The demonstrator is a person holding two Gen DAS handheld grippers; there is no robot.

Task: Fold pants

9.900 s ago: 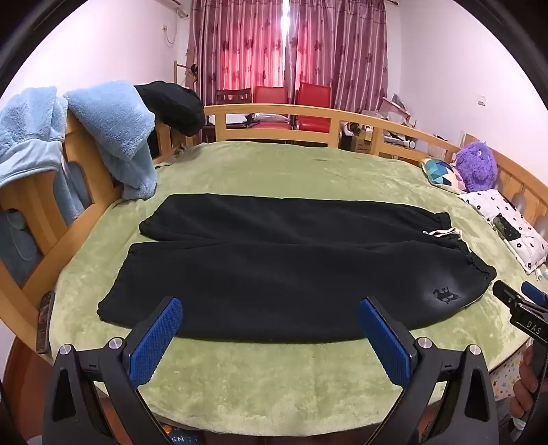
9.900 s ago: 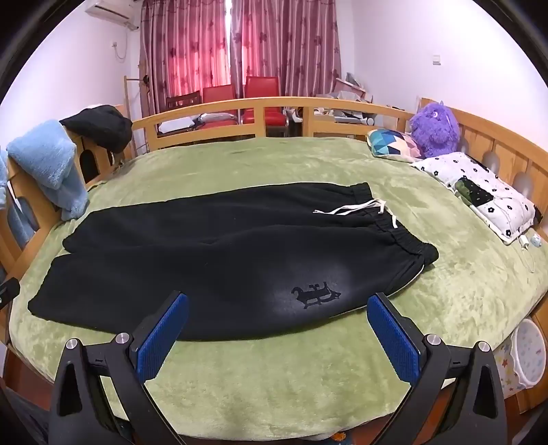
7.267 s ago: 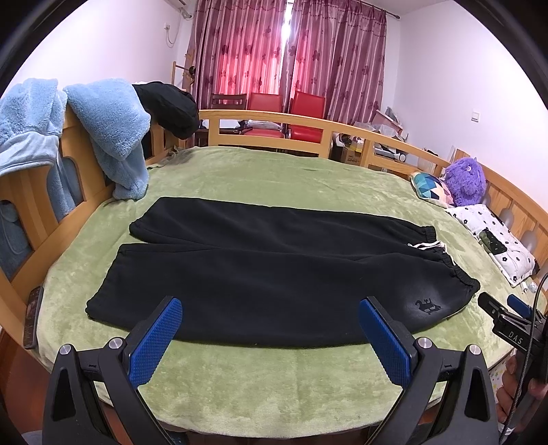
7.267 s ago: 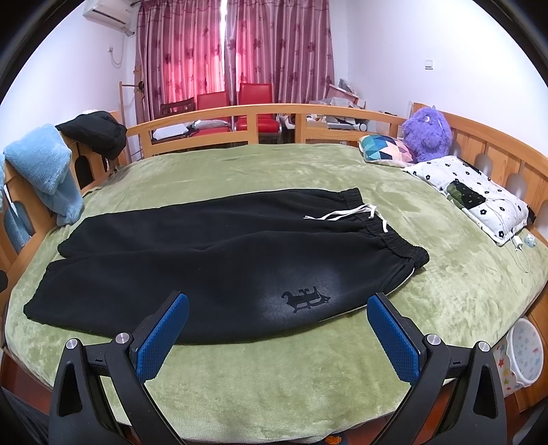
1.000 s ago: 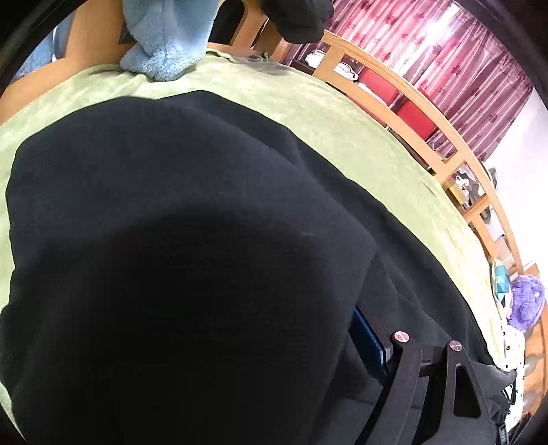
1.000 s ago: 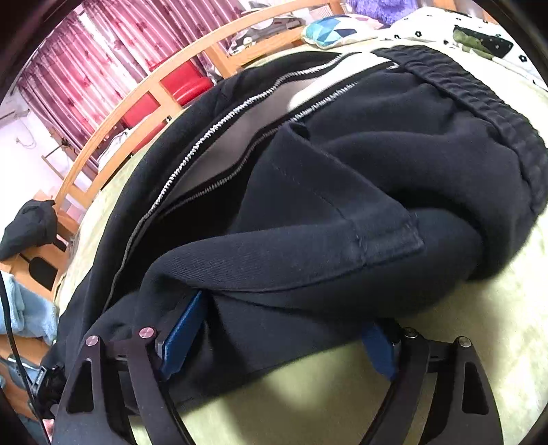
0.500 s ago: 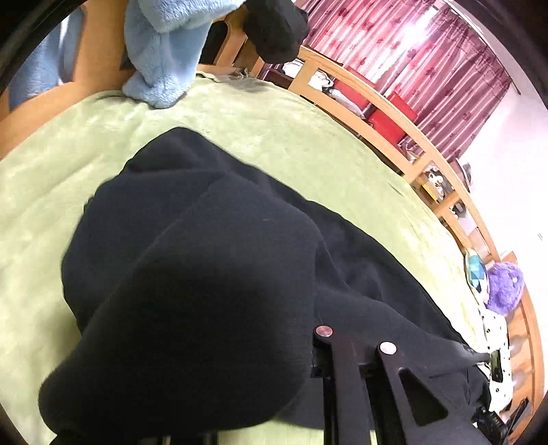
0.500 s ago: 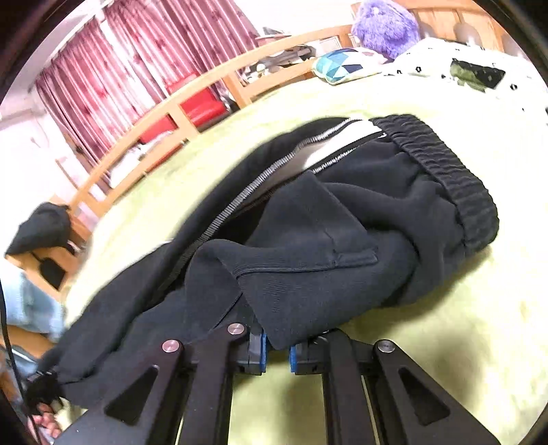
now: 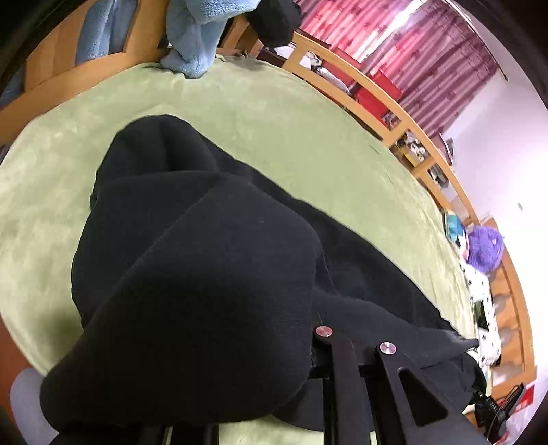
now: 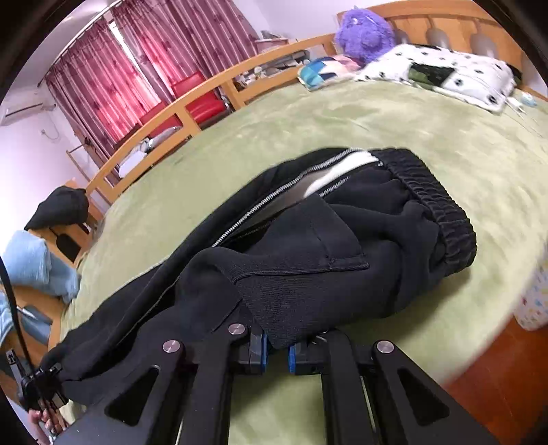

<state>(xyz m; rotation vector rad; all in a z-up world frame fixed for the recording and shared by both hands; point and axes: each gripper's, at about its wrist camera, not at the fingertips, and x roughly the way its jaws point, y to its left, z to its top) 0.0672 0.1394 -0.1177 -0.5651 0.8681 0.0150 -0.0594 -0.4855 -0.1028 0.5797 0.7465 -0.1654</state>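
The black pants (image 9: 205, 256) lie bunched on the green blanket (image 9: 274, 119). My left gripper (image 9: 308, 359) is shut on the leg end, and the lifted cloth drapes over its fingers and hides the pads. In the right wrist view the waist end of the pants (image 10: 342, 246) is raised, with the elastic band (image 10: 445, 212) and pale inner lining (image 10: 318, 181) showing. My right gripper (image 10: 276, 356) is shut on a fold of that cloth between its blue pads (image 10: 262, 354).
A wooden rail (image 9: 376, 92) rings the bed, with blue fleece (image 9: 195, 37) hung over it. A purple plush (image 10: 363, 32) and a spotted pillow (image 10: 435, 72) lie at the head end. A hand with the left gripper (image 10: 37, 390) shows at lower left.
Both grippers went from open around the pants' near edge to shut on it. They have lifted the cloth, and more green blanket now shows around the bunched pants.
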